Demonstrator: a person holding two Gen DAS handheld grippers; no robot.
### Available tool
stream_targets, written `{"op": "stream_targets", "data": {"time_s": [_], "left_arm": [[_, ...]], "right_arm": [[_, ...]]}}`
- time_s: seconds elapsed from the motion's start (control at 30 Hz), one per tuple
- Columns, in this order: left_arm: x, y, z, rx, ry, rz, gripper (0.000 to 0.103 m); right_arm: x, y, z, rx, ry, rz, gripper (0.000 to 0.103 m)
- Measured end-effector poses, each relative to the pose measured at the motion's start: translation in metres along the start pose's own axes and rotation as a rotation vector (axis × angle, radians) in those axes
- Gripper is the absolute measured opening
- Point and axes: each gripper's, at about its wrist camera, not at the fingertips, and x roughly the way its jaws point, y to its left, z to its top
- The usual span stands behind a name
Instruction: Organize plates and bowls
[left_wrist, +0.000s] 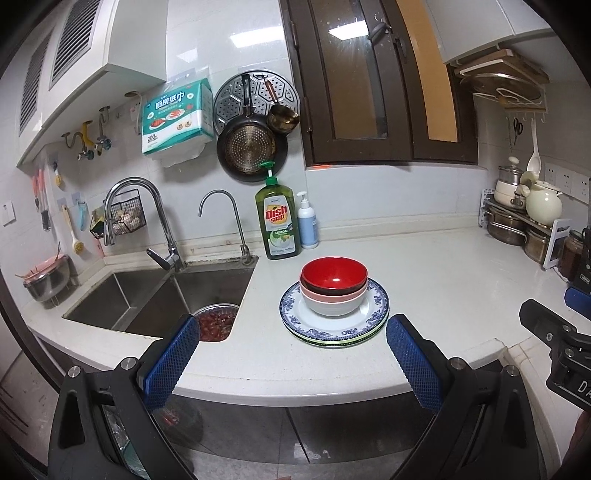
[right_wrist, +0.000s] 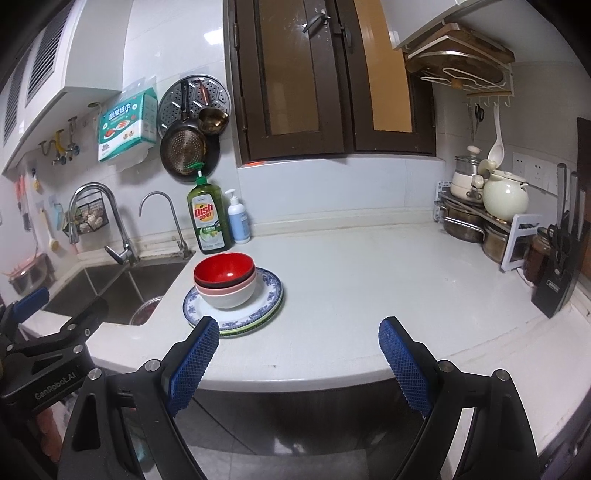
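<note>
Left gripper (left_wrist: 291, 326) and right gripper (right_wrist: 299, 328): jaws spread wide (both empty).

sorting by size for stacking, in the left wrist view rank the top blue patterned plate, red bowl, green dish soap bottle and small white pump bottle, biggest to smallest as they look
1. blue patterned plate, widest.
2. dish soap bottle, tallest; it stands farther back, so its place against the bowl is unsure.
3. red bowl.
4. white pump bottle, clearly smallest.
</note>
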Motion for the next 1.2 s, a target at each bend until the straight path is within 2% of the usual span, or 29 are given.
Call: {"op": "stream_targets", "data": {"time_s": [1.2], "left_arm": [[-0.011,-0.004,0.002,0.002,-0.015,-0.011,0.103]], "right_arm": [[-0.014,-0.007,0.0,-0.002,-0.014,-0.001,0.089]]}}
